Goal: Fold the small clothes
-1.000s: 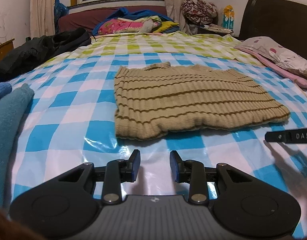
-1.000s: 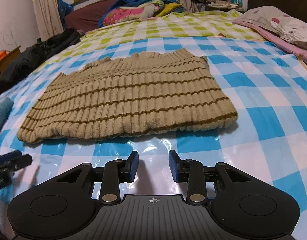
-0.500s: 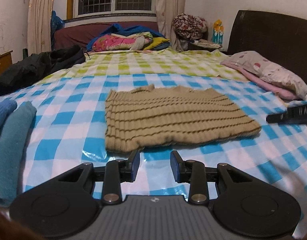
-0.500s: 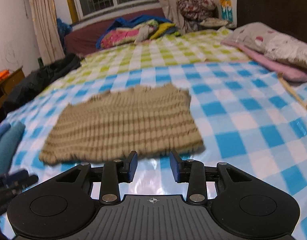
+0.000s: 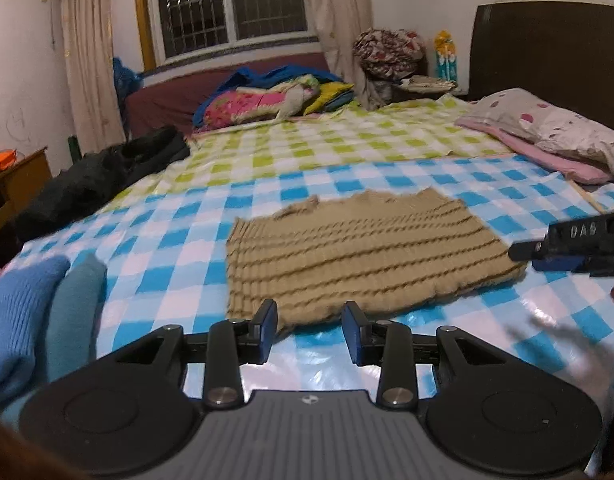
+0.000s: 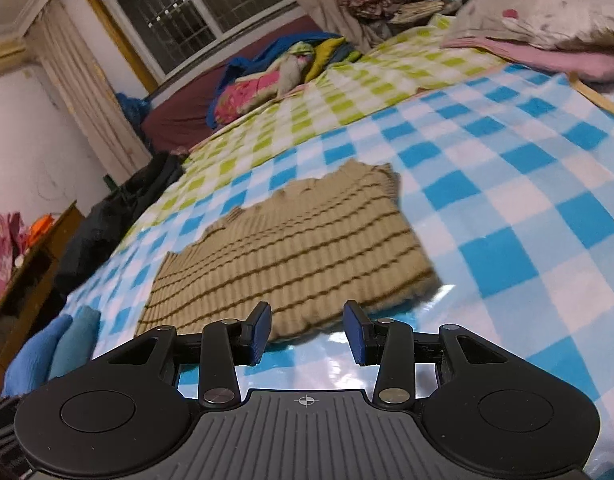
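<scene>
A tan ribbed sweater with thin brown stripes (image 5: 359,256) lies folded flat on the blue-and-white checked sheet (image 5: 179,256); it also shows in the right wrist view (image 6: 291,260). My left gripper (image 5: 310,330) is open and empty, held above the sheet just short of the sweater's near edge. My right gripper (image 6: 307,330) is open and empty, near the sweater's near right corner. The right gripper's fingers also show at the right edge of the left wrist view (image 5: 575,246).
Folded blue knitwear (image 5: 23,320) lies at the left of the bed. A black garment (image 5: 99,180) lies at the far left. Bright bedding (image 5: 267,96) is piled at the back. A pillow (image 5: 547,132) lies at the right by the dark headboard.
Both grippers have lifted and drawn back from the sweater, still open. The right wrist view has tilted. The sweater has not moved.
</scene>
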`<action>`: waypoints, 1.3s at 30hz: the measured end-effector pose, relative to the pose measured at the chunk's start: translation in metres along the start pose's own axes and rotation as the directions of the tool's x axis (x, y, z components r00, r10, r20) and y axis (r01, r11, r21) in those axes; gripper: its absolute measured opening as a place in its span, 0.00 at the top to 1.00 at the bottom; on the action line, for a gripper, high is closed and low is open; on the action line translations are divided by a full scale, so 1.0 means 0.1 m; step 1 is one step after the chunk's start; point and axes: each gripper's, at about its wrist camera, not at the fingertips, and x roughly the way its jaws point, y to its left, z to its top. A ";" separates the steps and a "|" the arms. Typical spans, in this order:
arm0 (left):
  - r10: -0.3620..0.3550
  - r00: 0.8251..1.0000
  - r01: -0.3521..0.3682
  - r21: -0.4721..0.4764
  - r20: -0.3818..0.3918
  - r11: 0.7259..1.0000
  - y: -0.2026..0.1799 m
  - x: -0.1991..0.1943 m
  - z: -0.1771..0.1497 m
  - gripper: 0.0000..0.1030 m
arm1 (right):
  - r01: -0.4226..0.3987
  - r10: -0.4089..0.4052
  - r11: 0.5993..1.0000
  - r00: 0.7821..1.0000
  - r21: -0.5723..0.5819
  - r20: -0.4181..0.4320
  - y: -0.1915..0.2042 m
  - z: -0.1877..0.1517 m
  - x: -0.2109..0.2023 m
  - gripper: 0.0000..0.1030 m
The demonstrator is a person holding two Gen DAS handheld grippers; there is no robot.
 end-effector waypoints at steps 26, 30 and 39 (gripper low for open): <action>-0.129 0.990 0.134 -0.093 0.055 0.987 0.34 1.34 0.03 0.42 | 0.133 -0.134 0.987 0.991 0.089 0.003 -0.52 0.57 0.94 0.52; -0.089 0.996 0.088 -0.171 0.006 0.981 0.59 1.51 -0.06 0.41 | 0.125 -0.123 0.990 0.992 0.069 -0.030 -0.52 0.55 1.16 0.50; -0.163 0.985 0.143 -0.259 -0.055 0.955 0.82 1.72 -0.15 0.31 | 0.115 -0.117 0.993 0.992 -0.036 -0.056 -0.44 0.45 1.22 0.43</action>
